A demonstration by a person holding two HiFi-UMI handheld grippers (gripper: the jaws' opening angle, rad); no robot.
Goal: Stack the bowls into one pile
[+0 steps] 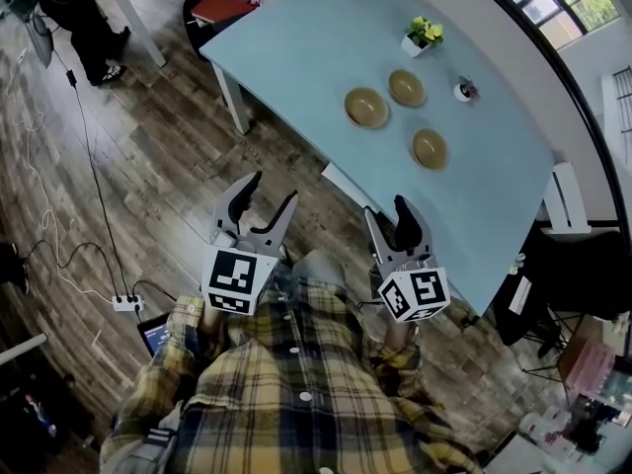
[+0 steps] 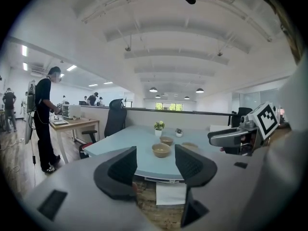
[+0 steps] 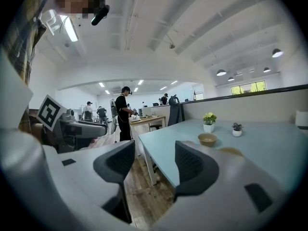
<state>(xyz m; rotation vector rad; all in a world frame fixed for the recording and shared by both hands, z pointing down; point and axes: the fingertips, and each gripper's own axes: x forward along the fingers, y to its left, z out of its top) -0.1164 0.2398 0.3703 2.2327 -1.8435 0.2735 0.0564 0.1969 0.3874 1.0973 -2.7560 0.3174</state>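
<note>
From where I stood, both grippers were released and empty. The left gripper (image 1: 274,191) had its jaws wide apart with nothing between them, and so had the right gripper (image 1: 387,210). The left hung over the floor (image 1: 148,166) and the right was about at the near edge of the table (image 1: 296,57), both pointing toward it.

The bowls lay at roughly one o'clock from them, all three apart on the tabletop. There was the near bowl (image 1: 366,108), the far bowl (image 1: 406,88) at its two o'clock, and the third bowl (image 1: 429,149) at its four o'clock. A plant (image 1: 423,36) stood at about twelve o'clock beyond the far bowl. Nothing was stacked yet.

The bowls looked stiff, shallow and smooth. I judged them light enough for one gripper, though likely to chip if dropped. I reckoned the rim was the place to take hold, at the side nearest the person, with one jaw inside the wall and one outside. The grip would need to be firm, since a smooth wall might slip. Lowered gently, each should nest in the next.
</note>
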